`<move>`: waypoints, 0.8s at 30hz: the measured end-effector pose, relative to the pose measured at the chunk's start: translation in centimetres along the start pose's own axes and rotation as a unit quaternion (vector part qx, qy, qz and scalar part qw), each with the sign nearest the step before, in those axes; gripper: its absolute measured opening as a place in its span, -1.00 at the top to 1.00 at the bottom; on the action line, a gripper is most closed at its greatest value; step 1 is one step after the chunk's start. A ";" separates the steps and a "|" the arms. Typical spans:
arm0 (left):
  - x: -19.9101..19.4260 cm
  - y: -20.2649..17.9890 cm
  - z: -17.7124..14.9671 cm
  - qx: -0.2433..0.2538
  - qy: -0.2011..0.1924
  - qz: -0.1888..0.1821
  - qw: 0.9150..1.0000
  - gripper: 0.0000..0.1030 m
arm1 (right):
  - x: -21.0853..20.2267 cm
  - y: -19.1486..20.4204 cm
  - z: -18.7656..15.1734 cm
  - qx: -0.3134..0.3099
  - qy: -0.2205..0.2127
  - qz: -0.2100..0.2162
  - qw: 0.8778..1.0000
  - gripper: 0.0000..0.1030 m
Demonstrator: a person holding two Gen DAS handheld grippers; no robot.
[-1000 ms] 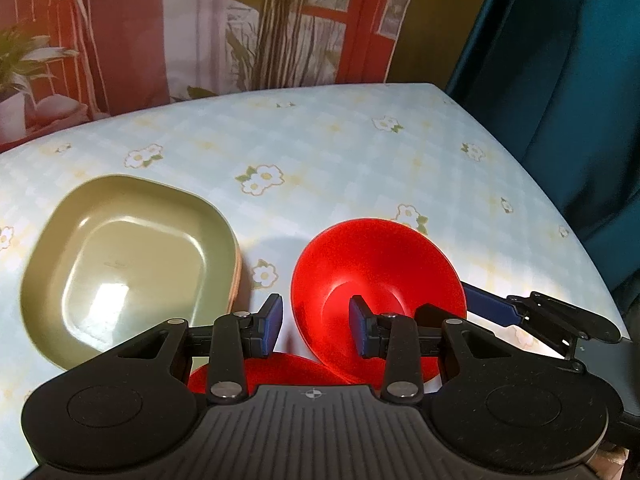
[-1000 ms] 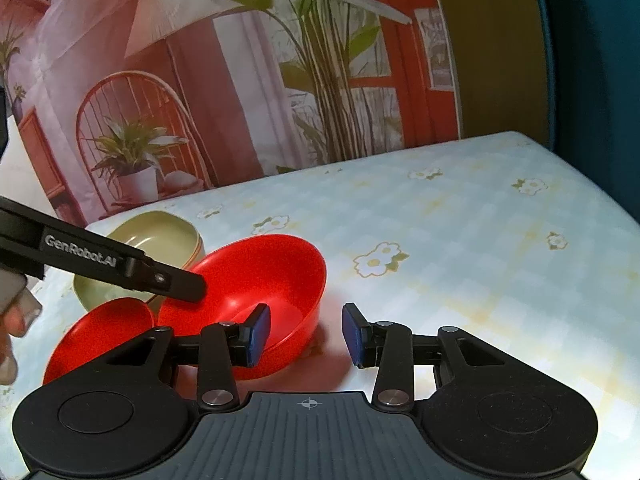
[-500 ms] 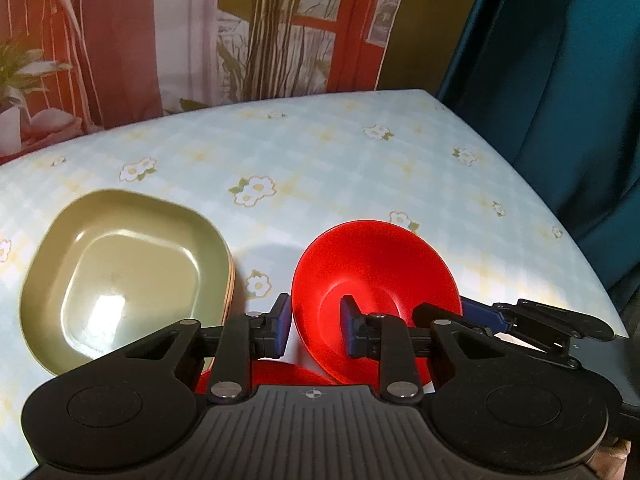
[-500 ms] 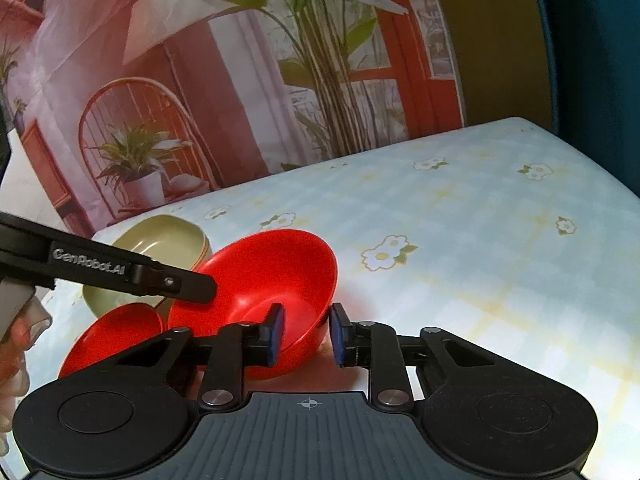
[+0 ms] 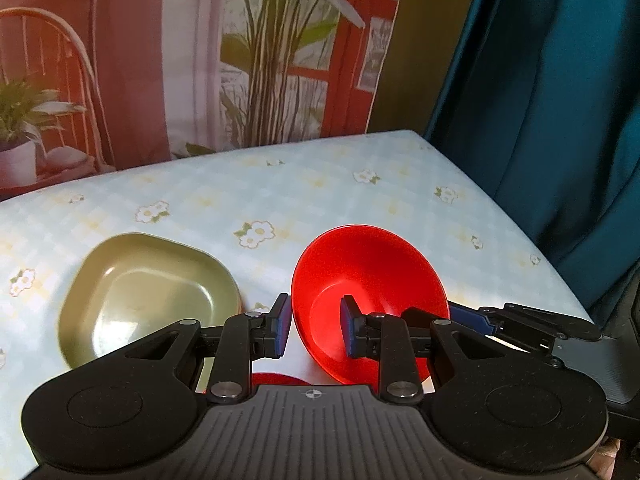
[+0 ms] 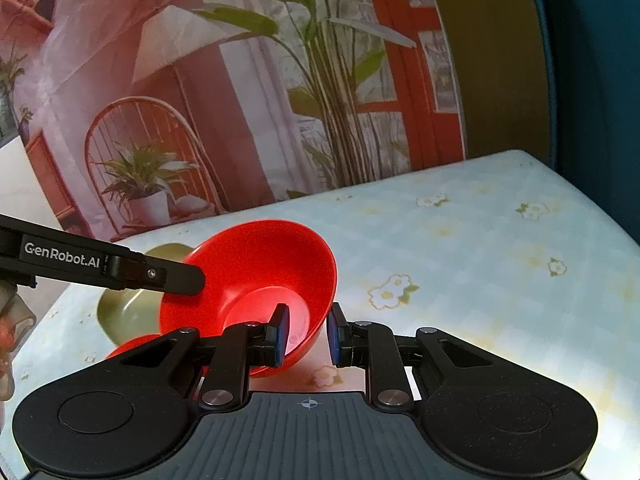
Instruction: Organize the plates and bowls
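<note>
A red bowl hangs tilted above the flowered table, held on two sides. My left gripper is shut on its left rim, one pad inside and one outside. My right gripper is shut on the opposite rim of the red bowl. In the right wrist view the left gripper reaches in from the left onto the rim. A green square plate lies on the table to the left. A red plate shows just below the bowl, mostly hidden by my gripper.
The table has a pale flowered cloth, with its right edge near a teal curtain. A printed backdrop stands behind the far edge. A person's hand shows at the left border of the right wrist view.
Both pairs of jaws closed onto the red bowl's rim. The bowl then rose off the table and tipped up, and the left gripper lifted with it.
</note>
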State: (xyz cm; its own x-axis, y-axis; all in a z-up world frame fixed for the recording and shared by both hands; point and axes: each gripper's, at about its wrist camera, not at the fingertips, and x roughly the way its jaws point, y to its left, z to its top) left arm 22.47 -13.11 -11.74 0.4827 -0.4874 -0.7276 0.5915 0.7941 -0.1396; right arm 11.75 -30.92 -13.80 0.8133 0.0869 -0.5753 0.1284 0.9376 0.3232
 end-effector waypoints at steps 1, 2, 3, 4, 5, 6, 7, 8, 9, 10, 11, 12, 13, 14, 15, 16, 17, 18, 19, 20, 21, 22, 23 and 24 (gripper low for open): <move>-0.2 0.1 -0.1 -0.001 -0.002 0.001 1.000 0.45 | -0.1 0.2 0.1 -0.002 0.000 0.001 1.000 0.62; -0.6 0.2 -0.1 -0.003 -0.004 0.002 1.000 0.45 | -0.3 0.5 0.2 -0.006 0.000 0.003 1.000 0.62; -0.9 0.3 -0.2 -0.005 -0.007 0.003 1.000 0.45 | -0.4 0.9 0.3 -0.010 0.000 0.005 1.000 0.62; -1.3 0.5 -0.3 -0.008 -0.010 0.004 1.000 0.45 | -0.5 1.2 0.4 -0.013 0.000 0.006 1.000 0.62; -1.7 0.6 -0.4 -0.010 -0.013 0.005 1.000 0.45 | -0.7 1.6 0.5 -0.017 -0.001 0.008 1.000 0.62; -2.0 0.7 -0.5 -0.012 -0.016 0.006 1.000 0.45 | -0.8 2.0 0.6 -0.022 -0.002 0.010 1.000 0.62; -2.4 0.8 -0.7 -0.013 -0.018 0.007 1.000 0.45 | -1.0 2.3 0.7 -0.026 -0.002 0.011 1.000 0.62; -2.8 1.0 -0.9 -0.014 -0.021 0.007 1.000 0.45 | -1.1 2.7 0.8 -0.030 -0.002 0.013 0.999 0.62; -3.2 1.1 -1.1 -0.017 -0.023 0.007 1.000 0.45 | -1.3 3.1 0.9 -0.034 -0.002 0.014 0.999 0.62; -3.6 1.3 -1.3 -0.019 -0.025 0.008 0.999 0.45 | -1.4 3.5 1.0 -0.039 -0.001 0.015 0.999 0.62; -3.9 1.4 -1.4 -0.020 -0.027 0.009 0.999 0.45 | -1.6 3.9 1.0 -0.043 -0.001 0.016 0.999 0.62; -4.2 1.5 -1.6 -0.023 -0.030 0.010 0.999 0.45 | -1.7 4.3 1.0 -0.048 0.000 0.017 0.999 0.62; -4.4 1.6 -1.7 -0.026 -0.032 0.011 0.999 0.45 | -1.8 4.7 1.0 -0.052 0.001 0.019 0.998 0.62; -4.8 1.8 -2.0 -0.029 -0.035 0.012 0.999 0.45 | -2.0 5.1 0.9 -0.056 0.002 0.021 0.998 0.62; -5.1 2.0 -2.3 -0.032 -0.038 0.012 0.999 0.45 | -2.2 5.5 0.9 -0.062 0.004 0.023 0.998 0.62; -5.5 2.3 -2.6 -0.036 -0.041 0.012 0.998 0.44 | -2.3 5.9 0.8 -0.067 0.005 0.025 0.997 0.62; -5.9 2.5 -3.0 -0.038 -0.044 0.014 0.998 0.43 | -2.5 6.3 0.8 -0.071 0.007 0.027 0.997 0.62; -6.2 2.6 -3.4 -0.038 -0.047 0.016 0.998 0.43 | -2.6 6.7 0.7 -0.076 0.008 0.030 0.997 0.62; -6.5 2.7 -3.9 -0.038 -0.050 0.019 0.998 0.43 | -2.7 7.2 0.7 -0.080 0.010 0.033 0.996 0.62; -6.8 2.9 -4.3 -0.039 -0.051 0.020 0.998 0.43 | -2.8 7.6 0.6 -0.086 0.012 0.035 0.996 0.62; -7.0 3.1 -4.7 -0.043 -0.052 0.020 0.998 0.43 | -3.0 8.0 0.5 -0.091 0.014 0.037 0.995 0.62; -7.2 3.3 -5.2 -0.048 -0.051 0.018 0.997 0.43 | -3.0 8.4 0.3 -0.096 0.017 0.039 0.994 0.62; -7.3 3.5 -5.6 -0.053 -0.051 0.018 0.997 0.43 | -3.1 8.7 0.1 -0.098 0.021 0.040 0.994 0.62; -7.4 3.7 -6.0 -0.056 -0.051 0.018 0.997 0.43 | -3.1 8.9 -0.1 -0.099 0.025 0.041 0.994 0.62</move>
State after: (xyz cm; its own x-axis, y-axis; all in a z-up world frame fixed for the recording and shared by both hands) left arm 17.17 -4.41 -10.87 0.5690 -0.4875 -0.6622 0.4993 0.8447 -0.1928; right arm 10.34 -22.80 -9.25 0.7861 0.1785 -0.5917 -0.0559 0.9740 0.2195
